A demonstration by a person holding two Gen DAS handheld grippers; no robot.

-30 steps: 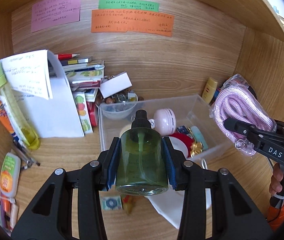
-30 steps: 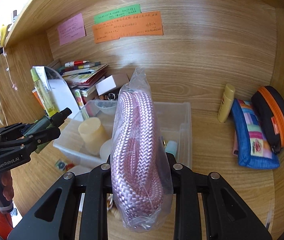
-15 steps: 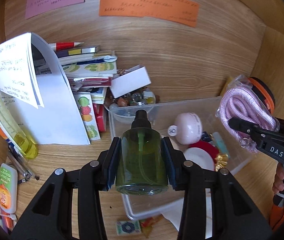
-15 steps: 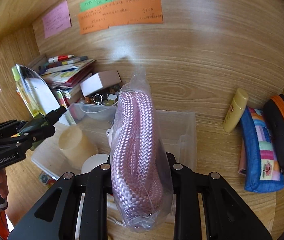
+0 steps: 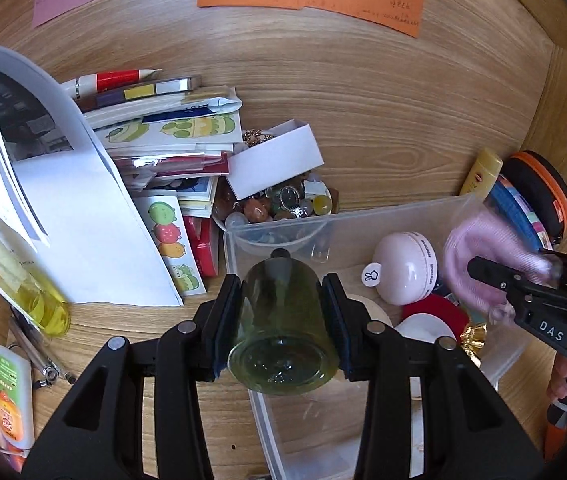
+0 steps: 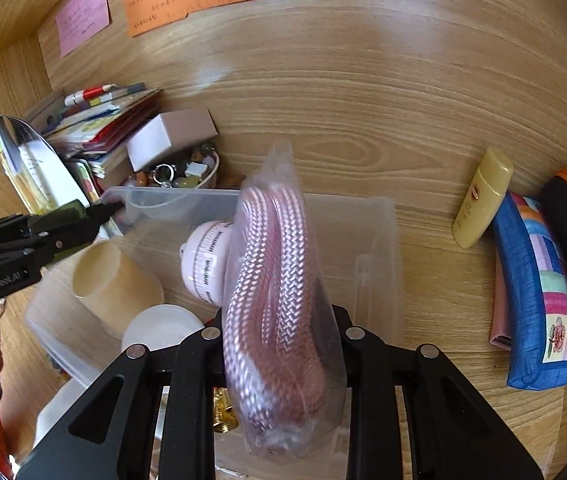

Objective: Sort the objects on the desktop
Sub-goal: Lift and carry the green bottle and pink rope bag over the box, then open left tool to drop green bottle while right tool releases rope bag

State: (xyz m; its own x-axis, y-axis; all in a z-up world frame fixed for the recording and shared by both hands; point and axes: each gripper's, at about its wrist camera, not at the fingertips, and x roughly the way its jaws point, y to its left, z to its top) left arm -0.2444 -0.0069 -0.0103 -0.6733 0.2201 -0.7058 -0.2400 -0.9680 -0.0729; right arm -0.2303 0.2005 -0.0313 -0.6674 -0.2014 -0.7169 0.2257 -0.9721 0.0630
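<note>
The left gripper (image 5: 281, 322) has its jaws clamped on a round green glass pump bottle (image 5: 281, 332), held over the near-left part of the clear plastic storage bin (image 5: 387, 216). The right gripper (image 6: 279, 344) has its jaws pressed together on a clear bag of coiled pink braided rope (image 6: 275, 280), above the same bin. Inside the bin lie a pale pink round gadget (image 5: 405, 272), a cream cylinder (image 6: 111, 280) and a white round lid (image 6: 159, 326). Farther back on the wooden tabletop (image 6: 423, 128) stand a small white box (image 5: 275, 158), a stack of booklets (image 5: 163, 128) and a yellow tube (image 6: 481, 198).
</note>
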